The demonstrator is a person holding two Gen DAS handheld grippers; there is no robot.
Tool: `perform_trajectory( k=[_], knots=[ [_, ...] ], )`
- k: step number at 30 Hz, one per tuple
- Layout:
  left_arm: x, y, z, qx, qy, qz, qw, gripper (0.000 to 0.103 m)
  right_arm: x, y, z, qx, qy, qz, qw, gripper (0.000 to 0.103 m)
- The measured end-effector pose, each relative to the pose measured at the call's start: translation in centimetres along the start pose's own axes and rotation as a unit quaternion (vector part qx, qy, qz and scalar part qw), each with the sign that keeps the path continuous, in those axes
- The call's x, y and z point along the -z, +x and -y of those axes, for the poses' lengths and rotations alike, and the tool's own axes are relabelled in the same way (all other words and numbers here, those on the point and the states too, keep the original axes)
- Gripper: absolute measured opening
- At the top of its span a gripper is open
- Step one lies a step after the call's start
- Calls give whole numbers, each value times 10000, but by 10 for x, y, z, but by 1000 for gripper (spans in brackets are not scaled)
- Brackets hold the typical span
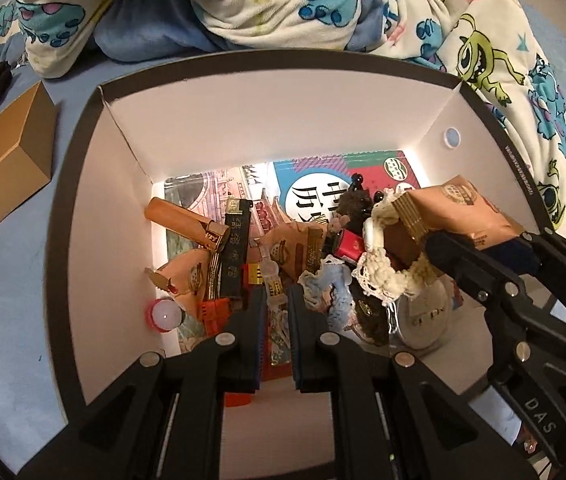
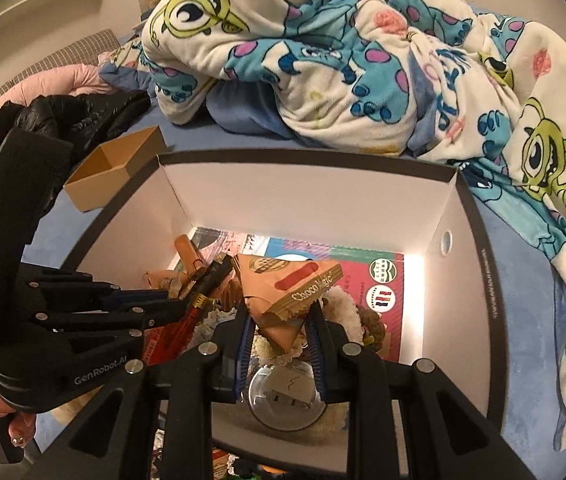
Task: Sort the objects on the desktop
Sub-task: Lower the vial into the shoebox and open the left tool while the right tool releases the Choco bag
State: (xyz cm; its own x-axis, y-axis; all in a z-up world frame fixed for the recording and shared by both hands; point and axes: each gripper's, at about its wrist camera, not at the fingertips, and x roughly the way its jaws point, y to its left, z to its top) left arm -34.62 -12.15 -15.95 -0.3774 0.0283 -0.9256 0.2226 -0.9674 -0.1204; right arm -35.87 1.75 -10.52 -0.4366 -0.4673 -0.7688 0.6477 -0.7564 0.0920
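A large white-walled storage box with a dark rim (image 1: 83,184) (image 2: 479,248) lies on the blue bed and holds a heap of small items. My right gripper (image 2: 279,320) is shut on a tan Choco Magic snack packet (image 2: 283,292) and holds it above the heap; the same packet (image 1: 455,208) and gripper show at the right of the left wrist view. My left gripper (image 1: 275,300) hangs over the heap with its jaws a small gap apart and nothing between them. In the heap lie an orange tube (image 1: 179,220), a black lighter (image 1: 235,256), lace scrunchies (image 1: 383,276) and a pink-capped jar (image 1: 163,314).
A small open brown cardboard box (image 1: 7,164) (image 2: 115,168) sits left of the big box. A cartoon-print blanket (image 1: 323,4) (image 2: 363,60) is piled behind and to the right. A black jacket (image 2: 67,116) lies at the left. A round glass ball (image 2: 283,396) rests below the right gripper.
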Motion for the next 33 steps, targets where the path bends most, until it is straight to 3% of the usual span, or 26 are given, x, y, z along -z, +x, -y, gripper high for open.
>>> perform_trajectory(
  k=[24, 29, 33],
  knots=[
    [-2, 12, 0, -213, 2, -192, 9996, 13, 0, 15, 3, 33, 144, -220, 9996, 28],
    [-1, 5, -1, -287, -52, -101, 9995, 48, 1, 13, 2, 58, 153, -238, 9996, 36],
    [-1, -3, 0, -315, -30, -49, 9995, 53, 2, 9, 1, 81, 162, -222, 9996, 38]
  ],
)
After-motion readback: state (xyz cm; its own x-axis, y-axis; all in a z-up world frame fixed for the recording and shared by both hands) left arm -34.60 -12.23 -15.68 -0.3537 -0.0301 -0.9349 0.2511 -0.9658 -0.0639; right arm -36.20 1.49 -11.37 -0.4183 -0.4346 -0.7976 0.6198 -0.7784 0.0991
